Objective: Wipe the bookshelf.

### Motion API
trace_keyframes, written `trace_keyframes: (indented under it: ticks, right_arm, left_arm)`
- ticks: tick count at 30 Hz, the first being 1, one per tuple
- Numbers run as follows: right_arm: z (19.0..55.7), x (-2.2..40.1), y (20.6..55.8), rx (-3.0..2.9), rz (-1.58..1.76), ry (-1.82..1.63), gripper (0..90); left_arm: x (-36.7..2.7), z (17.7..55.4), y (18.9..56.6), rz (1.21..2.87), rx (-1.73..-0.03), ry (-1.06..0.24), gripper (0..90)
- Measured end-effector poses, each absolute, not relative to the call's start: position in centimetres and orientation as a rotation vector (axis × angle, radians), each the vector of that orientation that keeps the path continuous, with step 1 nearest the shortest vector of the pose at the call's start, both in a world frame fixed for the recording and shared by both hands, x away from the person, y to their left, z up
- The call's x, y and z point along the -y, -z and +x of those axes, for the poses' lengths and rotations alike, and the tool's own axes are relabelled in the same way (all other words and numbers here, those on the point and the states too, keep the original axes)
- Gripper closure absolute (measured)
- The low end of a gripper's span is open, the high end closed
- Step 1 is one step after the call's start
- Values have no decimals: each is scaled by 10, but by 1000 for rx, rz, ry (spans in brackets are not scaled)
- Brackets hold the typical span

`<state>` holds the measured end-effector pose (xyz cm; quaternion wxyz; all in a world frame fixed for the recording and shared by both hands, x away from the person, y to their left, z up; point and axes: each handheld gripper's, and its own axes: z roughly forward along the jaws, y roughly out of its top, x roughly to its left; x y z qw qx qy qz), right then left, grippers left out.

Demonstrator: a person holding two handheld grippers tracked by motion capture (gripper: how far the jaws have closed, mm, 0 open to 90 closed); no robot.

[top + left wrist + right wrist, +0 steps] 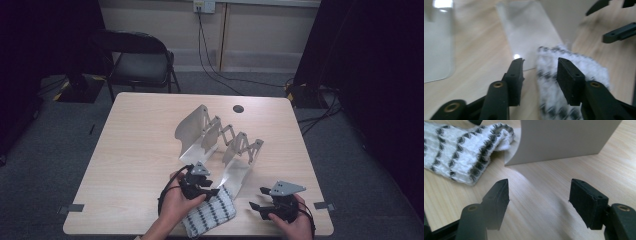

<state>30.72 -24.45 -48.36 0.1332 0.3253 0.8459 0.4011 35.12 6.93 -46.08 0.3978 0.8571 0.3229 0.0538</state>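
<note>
While your left tongs stand apart over the striped cloth at the near edge of the bench, not pinching it, you look set to pick it up; next, close on it. Your right tongs wait apart with nothing in them, near the folding rack. Grey carpet and a chair lie beyond.
</note>
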Motion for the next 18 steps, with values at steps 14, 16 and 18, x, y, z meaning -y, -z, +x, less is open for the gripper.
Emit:
trace_keyframes:
  ticks: [14,16,18]
  right_arm:
    - [298,228,478,-2496,914,-1254,389]
    - [297,224,478,-2510,913,-1268,408]
    - [296,221,478,-2529,905,-1289,433]
  left_arm:
    - [-131,352,466,2198,-881,-325,310]
    - [-138,353,468,2202,-895,-336,300]
    - [-144,354,470,2195,-906,-351,299]
